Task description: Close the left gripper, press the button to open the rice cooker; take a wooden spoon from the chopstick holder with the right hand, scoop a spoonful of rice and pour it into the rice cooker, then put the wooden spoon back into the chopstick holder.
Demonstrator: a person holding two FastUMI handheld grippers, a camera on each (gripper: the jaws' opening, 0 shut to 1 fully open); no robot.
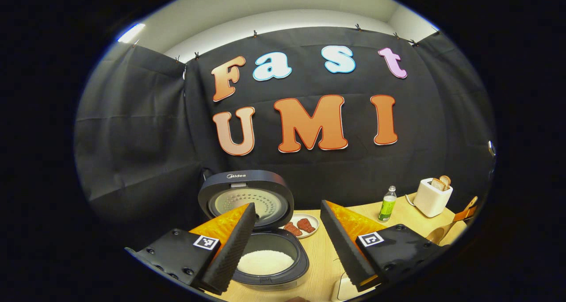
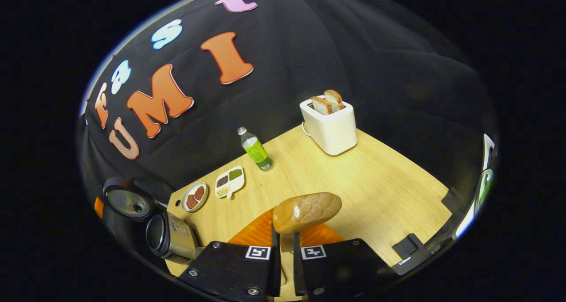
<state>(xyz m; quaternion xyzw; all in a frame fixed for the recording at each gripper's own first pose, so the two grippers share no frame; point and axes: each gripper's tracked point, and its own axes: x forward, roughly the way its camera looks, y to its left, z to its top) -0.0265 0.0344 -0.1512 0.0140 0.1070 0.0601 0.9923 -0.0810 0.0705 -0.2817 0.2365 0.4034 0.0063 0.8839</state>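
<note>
The rice cooker (image 1: 269,266) stands with its lid (image 1: 246,199) raised, and white rice (image 1: 264,261) lies in its pot. My left gripper (image 1: 287,204) hangs open just above and in front of it, one finger over the pot's left rim, nothing between the fingers. My right gripper (image 2: 284,238) is shut on the handle of the wooden spoon (image 2: 307,211), whose bowl sticks out above the table (image 2: 376,182); no rice shows on it. In the right gripper view the cooker (image 2: 170,238) is at the lower left. In the left gripper view the spoon (image 1: 437,235) shows at the far right.
A small plate of reddish food (image 2: 194,196) and a divided dish (image 2: 230,181) lie behind the cooker. A green bottle (image 2: 255,149) and a white toaster (image 2: 329,120) holding bread stand farther back. A white object (image 1: 342,289) sits at the table's near edge.
</note>
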